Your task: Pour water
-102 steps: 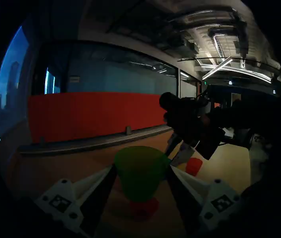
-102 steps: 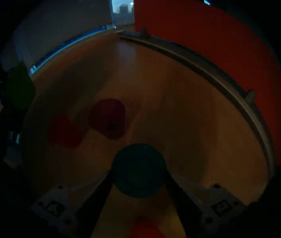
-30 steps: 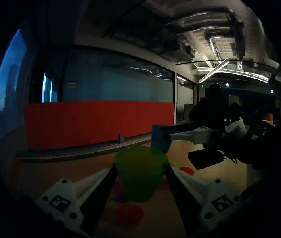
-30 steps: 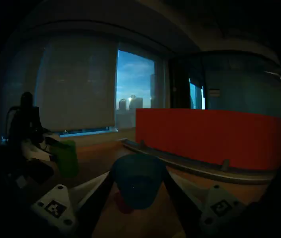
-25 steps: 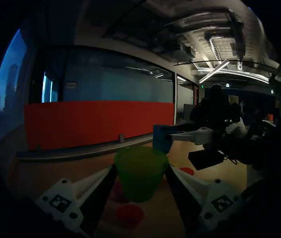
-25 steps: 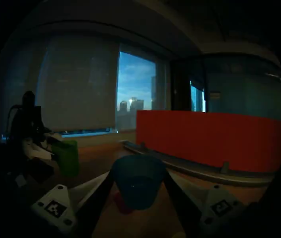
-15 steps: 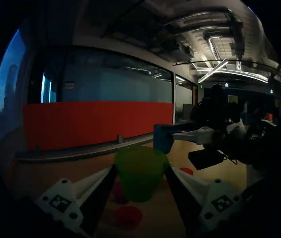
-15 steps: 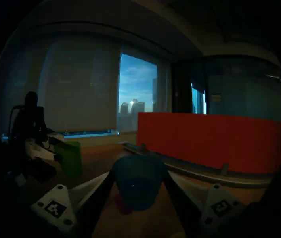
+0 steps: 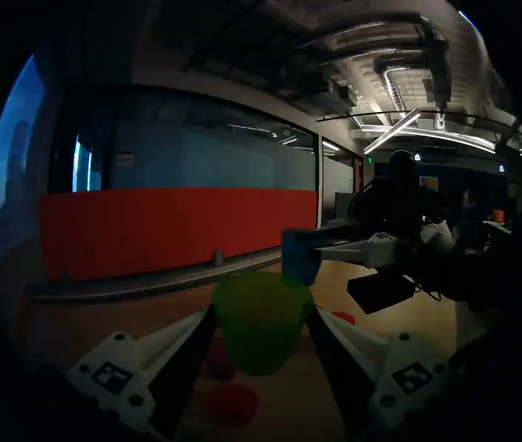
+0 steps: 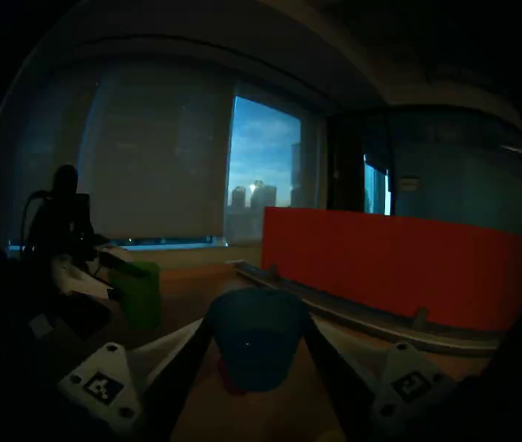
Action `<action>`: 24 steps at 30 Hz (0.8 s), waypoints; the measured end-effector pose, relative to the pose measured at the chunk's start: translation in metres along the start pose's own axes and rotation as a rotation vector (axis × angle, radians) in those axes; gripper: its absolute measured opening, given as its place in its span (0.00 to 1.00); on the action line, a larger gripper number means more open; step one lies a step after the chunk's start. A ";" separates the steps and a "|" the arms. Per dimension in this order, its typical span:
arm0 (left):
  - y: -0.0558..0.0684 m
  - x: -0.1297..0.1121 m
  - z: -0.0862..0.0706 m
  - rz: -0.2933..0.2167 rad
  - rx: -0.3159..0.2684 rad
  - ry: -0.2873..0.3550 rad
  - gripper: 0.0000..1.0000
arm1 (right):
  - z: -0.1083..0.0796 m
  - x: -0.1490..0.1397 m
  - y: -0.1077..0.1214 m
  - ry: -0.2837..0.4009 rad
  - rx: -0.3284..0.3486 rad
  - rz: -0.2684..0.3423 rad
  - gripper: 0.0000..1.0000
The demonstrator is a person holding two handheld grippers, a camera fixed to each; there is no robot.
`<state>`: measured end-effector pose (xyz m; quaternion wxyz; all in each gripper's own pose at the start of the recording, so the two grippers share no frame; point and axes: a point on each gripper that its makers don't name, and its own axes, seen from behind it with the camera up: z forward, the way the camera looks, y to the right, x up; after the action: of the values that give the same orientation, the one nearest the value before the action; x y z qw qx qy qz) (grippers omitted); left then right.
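Pinches a green cup [image 9: 262, 335] in the left gripper [image 9: 262, 313], both fingers pressed on its sides, the cup upright over the counter [image 9: 76, 324]. Pinches a blue cup [image 10: 258, 357] in the right gripper [image 10: 258, 324] in the same way, also upright. Cannot tell whether there is water inside either cup; too dark for that.

Shows, in the left gripper view, the blue cup beyond the green one and a little to the right, near it but apart, with the white fingers of the right gripper closed on it. Shows also, low on the counter, a red thing [image 9: 231, 401] under the green cup, a purple thing [image 9: 220, 361] just behind that, and a second red thing [image 9: 343, 318] farther right. Cannot tell if these are lids or low cups.

Shows, in the right gripper view, the green cup at the left side, clamped in the left gripper, well apart from the blue cup and lower than the bright window [image 10: 264, 169]. Has a long red panel [image 10: 400, 261] standing along the far edge of the counter, with a grey rail at its foot.
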<state>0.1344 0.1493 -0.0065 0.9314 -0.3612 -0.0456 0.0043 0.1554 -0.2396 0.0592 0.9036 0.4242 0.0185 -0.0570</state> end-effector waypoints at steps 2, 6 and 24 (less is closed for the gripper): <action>0.000 -0.001 0.001 -0.002 -0.003 0.000 0.86 | -0.001 0.001 -0.001 -0.002 0.002 -0.009 0.91; 0.001 -0.003 0.004 -0.005 -0.008 -0.001 0.86 | -0.003 0.004 -0.002 -0.008 0.003 -0.030 0.91; 0.022 -0.008 0.016 0.004 -0.082 -0.018 0.86 | -0.013 0.037 -0.010 -0.010 0.026 -0.218 0.90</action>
<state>0.1257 0.1758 -0.0104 0.9153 -0.3991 -0.0537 0.0075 0.1908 -0.2390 0.0402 0.8865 0.4312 0.0594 -0.1573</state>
